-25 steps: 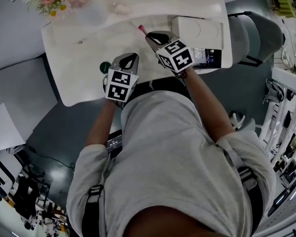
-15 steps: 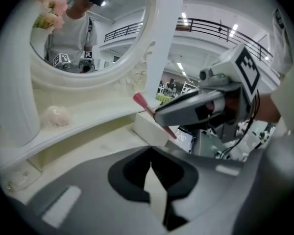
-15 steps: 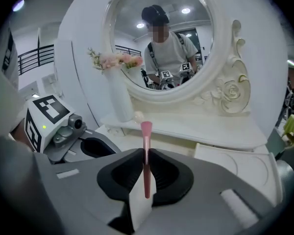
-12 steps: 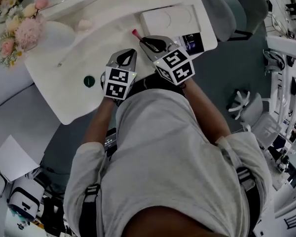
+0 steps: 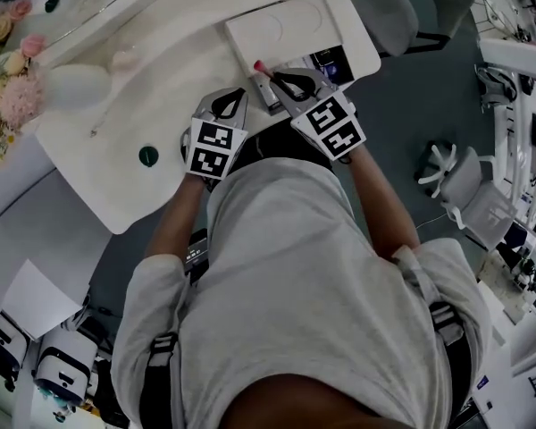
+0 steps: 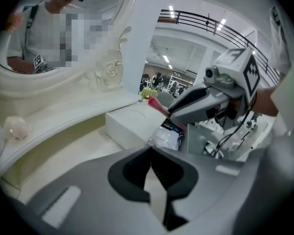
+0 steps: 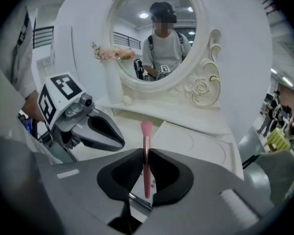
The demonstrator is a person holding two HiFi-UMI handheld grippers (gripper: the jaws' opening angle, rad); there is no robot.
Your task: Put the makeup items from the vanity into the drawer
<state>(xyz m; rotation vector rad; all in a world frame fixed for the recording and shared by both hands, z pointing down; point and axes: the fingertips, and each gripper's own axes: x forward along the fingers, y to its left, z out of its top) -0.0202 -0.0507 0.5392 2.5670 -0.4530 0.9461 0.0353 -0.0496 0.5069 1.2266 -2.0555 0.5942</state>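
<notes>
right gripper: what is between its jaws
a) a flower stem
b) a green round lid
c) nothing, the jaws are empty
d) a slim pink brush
d: in the right gripper view the pink brush stands clamped between the jaws of the right gripper, with its flared end sticking out past them.

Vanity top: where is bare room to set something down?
Bare: the vanity top between the green disc and the vase. Crowded: by the white box, where the left hand-held gripper, right hand-held gripper and pink brush meet.
</notes>
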